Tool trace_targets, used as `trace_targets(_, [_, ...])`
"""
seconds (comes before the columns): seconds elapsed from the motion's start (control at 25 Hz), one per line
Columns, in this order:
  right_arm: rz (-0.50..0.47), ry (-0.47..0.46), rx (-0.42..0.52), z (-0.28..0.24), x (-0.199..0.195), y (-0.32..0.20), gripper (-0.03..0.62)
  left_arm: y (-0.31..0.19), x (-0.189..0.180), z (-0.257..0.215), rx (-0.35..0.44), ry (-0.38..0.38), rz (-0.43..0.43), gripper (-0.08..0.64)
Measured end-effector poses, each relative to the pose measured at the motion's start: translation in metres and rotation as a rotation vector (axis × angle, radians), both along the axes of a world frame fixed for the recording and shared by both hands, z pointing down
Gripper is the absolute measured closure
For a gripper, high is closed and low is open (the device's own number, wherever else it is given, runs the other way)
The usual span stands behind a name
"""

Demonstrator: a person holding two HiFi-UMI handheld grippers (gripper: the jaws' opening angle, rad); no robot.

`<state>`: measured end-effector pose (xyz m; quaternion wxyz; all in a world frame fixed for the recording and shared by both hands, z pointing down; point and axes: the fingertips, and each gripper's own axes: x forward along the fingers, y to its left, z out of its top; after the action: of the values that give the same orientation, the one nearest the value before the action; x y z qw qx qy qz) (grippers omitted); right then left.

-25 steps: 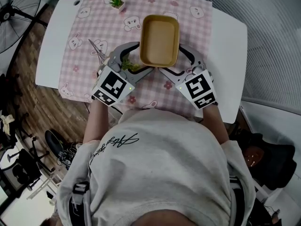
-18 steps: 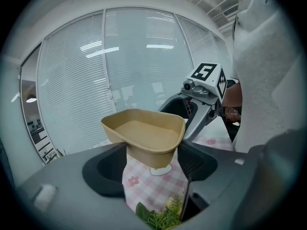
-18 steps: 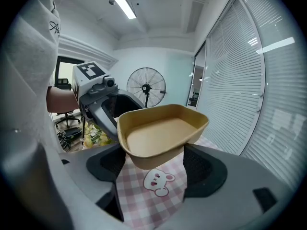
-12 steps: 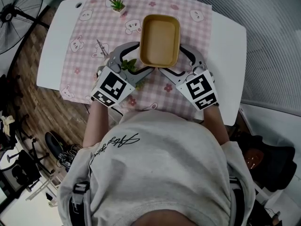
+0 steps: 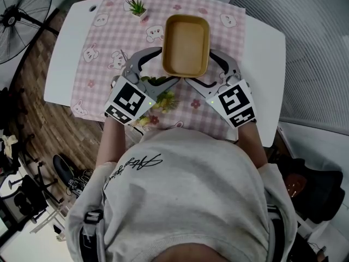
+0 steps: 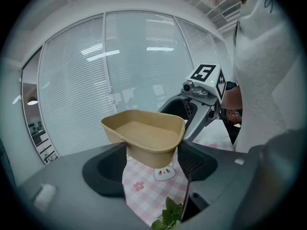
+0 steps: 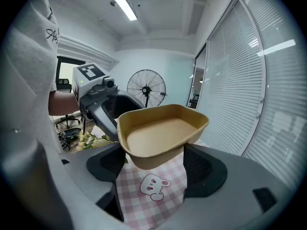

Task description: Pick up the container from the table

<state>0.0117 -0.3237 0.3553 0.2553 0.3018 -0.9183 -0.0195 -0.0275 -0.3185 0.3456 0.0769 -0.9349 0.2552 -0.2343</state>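
Container [image 5: 186, 45] hangs clear above the pink checked cloth [image 5: 103, 42] on the counter [image 5: 264, 64]. Left tool [image 6: 152, 161] and right tool [image 7: 153, 164] each clamp one near corner.

The left gripper [image 5: 165, 65] and right gripper [image 5: 200, 69] block the near corners of the container [image 5: 186, 45]; its far end is free. Flowers [image 5: 165, 99] crowd the cloth [image 5: 103, 42] by the left gripper, a small plant [image 5: 135, 5] stands far left, and the desk [image 5: 265, 64] right of the cloth is bare.
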Motion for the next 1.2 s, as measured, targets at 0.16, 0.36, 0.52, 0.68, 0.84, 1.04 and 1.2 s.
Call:
trace_targets(0.16, [-0.002, 0.004, 0.007, -0.006, -0.001, -0.001, 0.213, -0.001, -0.001, -0.006, 0.009, 0.002, -0.002, 0.229])
trace_targets(0.36, [-0.001, 0.006, 0.009, -0.014, -0.001, -0.002, 0.213, -0.002, -0.001, -0.014, 0.022, 0.004, -0.001, 0.229])
trace_targets(0.52, [0.005, 0.009, 0.006, -0.015, -0.002, -0.002, 0.213, -0.002, -0.001, -0.015, 0.023, -0.001, 0.0, 0.229])
trace_targets(0.68, [0.008, 0.014, 0.002, -0.018, -0.001, -0.001, 0.213, 0.0, 0.0, -0.02, 0.029, 0.004, 0.003, 0.229])
trace_targets(0.84, [0.013, 0.017, 0.001, -0.024, 0.001, -0.001, 0.213, 0.0, 0.003, -0.025, 0.036, 0.011, 0.006, 0.229])
trace_targets(1.04, [0.014, 0.02, 0.0, -0.021, -0.001, -0.002, 0.215, -0.001, 0.001, -0.023, 0.031, 0.013, 0.003, 0.229])
trace_targets(1.2, [0.014, 0.024, 0.0, -0.021, 0.0, -0.003, 0.219, -0.002, 0.003, -0.022, 0.028, 0.01, 0.002, 0.229])
